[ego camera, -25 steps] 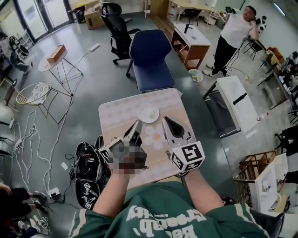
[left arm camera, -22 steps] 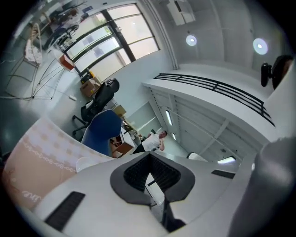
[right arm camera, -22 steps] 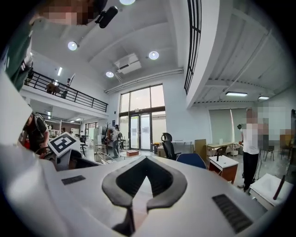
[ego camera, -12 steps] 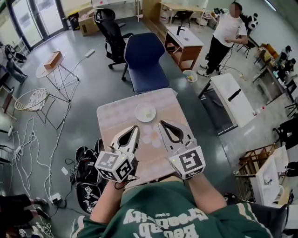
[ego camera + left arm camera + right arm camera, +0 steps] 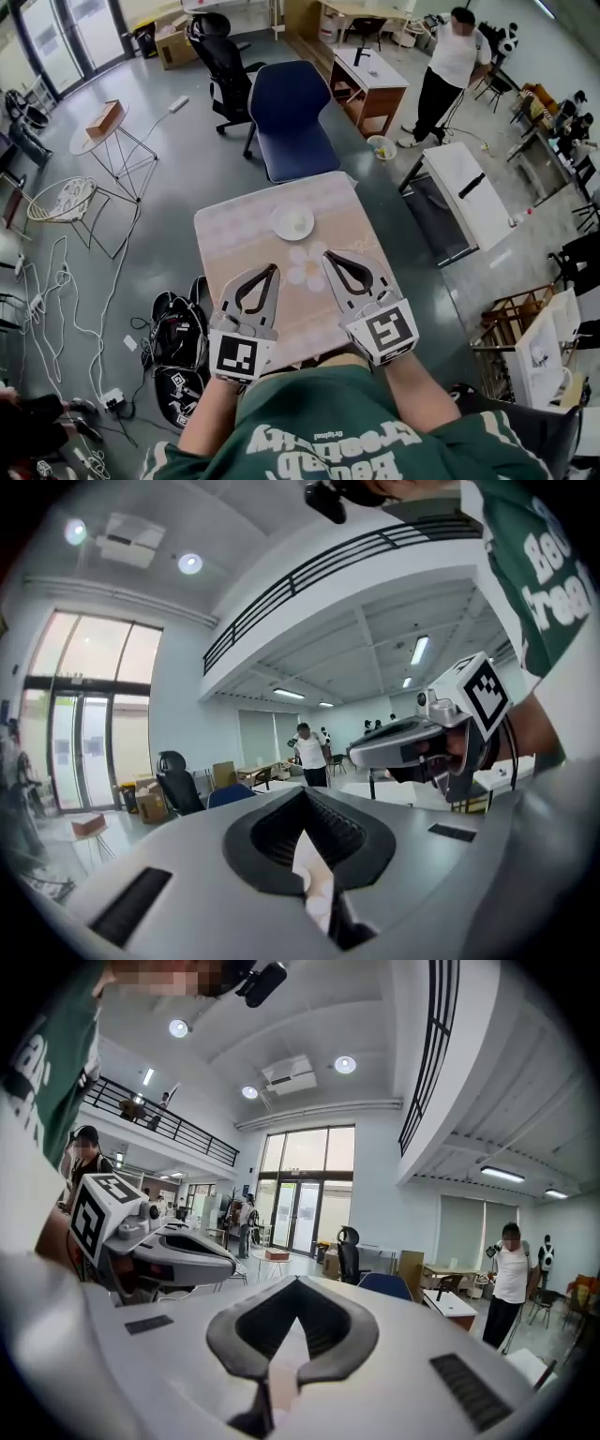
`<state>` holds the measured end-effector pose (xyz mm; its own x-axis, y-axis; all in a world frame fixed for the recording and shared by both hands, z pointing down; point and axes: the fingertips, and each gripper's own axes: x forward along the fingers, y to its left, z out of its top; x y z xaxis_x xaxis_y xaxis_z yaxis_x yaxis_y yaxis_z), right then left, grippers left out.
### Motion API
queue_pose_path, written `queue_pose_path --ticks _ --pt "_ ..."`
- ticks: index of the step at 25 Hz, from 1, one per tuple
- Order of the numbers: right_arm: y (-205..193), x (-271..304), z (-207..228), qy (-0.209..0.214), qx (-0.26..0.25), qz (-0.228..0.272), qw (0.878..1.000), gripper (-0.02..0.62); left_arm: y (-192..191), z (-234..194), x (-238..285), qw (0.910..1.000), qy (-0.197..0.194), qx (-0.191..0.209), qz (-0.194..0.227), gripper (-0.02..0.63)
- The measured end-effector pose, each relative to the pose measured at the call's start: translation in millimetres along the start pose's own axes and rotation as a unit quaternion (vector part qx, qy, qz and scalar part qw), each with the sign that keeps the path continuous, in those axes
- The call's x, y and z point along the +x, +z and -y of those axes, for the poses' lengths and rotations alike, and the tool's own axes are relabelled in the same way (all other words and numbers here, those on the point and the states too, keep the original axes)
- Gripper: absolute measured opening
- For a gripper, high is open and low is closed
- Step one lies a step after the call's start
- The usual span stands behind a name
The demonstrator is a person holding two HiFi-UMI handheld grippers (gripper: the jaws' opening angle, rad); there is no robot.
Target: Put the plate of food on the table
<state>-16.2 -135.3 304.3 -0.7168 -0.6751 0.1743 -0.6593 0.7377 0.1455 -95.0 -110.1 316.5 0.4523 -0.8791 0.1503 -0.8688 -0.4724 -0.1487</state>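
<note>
- The left gripper (image 5: 275,269) is closed, with nothing in it.
- The right gripper (image 5: 328,255) is closed and empty too.
- The plate (image 5: 292,223) sits on the table (image 5: 234,234).

A small square table (image 5: 234,239) with pale floral top carries one white plate (image 5: 292,223).
</note>
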Motion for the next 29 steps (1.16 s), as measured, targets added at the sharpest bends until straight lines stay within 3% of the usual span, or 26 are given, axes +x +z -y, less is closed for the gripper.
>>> queue_pose_path --ticks 2,10,21,29 --pt "-5.3 -1.8 -2.7 0.001 -0.003 -0.002 1.000 0.015 -3.4 2.0 -2.2 0.9997 0.002 0.022 -0.005 0.009" --pt "-2.9 -7.6 -7.2 -0.001 -0.007 0.003 1.000 0.015 -3.2 6.1 -6.5 0.9994 -0.002 0.031 -0.012 0.009" --pt "-4.5 -9.3 -17.4 0.008 0.000 0.007 1.000 0.015 10.3 7.2 -18.1 0.9990 0.001 0.042 0.015 0.009" --pt "-1.2 -9.7 -23.5 0.015 -0.007 0.014 1.000 0.015 12.7 6.8 -19.6 0.9994 0.005 0.023 0.027 0.009"
